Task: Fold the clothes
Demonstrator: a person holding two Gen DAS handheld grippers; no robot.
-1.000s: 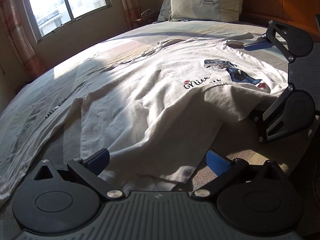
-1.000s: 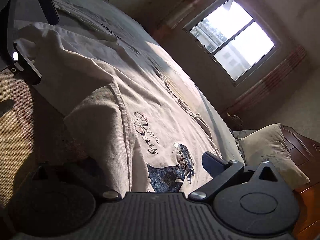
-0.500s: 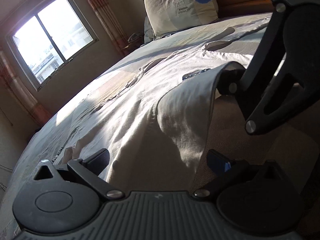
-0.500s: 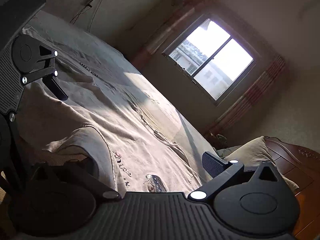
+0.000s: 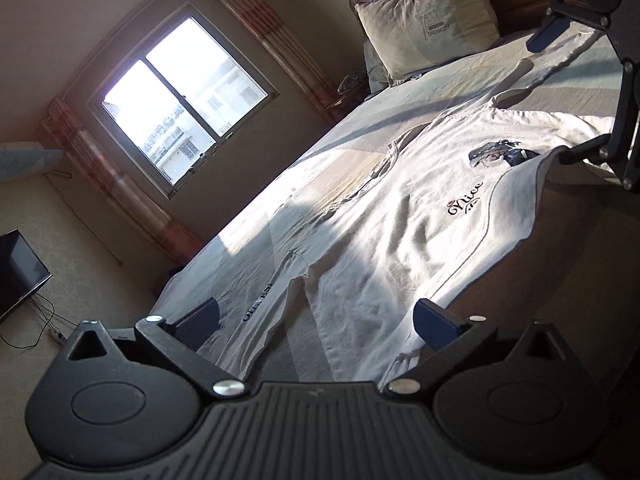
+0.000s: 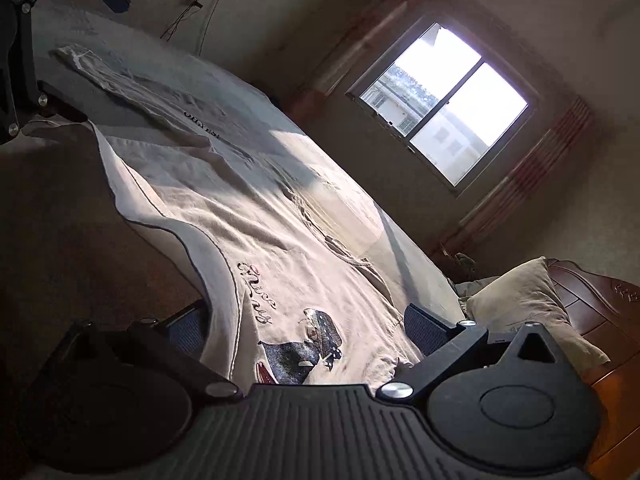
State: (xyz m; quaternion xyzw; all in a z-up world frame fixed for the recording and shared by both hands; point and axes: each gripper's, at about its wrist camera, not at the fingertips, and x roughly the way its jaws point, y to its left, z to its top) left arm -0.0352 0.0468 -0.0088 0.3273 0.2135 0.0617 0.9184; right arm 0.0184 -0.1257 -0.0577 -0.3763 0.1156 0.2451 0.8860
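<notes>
Across the centre of both wrist views, a white T-shirt point(image 5: 400, 240) lies spread on the bed point(image 5: 328, 148), print side up, with its near edge raised off the bed. The left gripper point(image 5: 316, 320) is spread wide, with the shirt's lower corner lying between its fingers. In the right wrist view, the right gripper point(image 6: 304, 324) is also spread wide, with the printed part of the shirt between its fingers. Neither gripper is closed on the cloth, although each finger at the raised edge appears to sit under it.

Risk: the raised edge rests loosely and is likely to slip off if either gripper shifts, so the fold would collapse unevenly. A second garment point(image 5: 256, 304), lettered in black, lies just beside the shirt at lower left and could be caught by mistake.
</notes>
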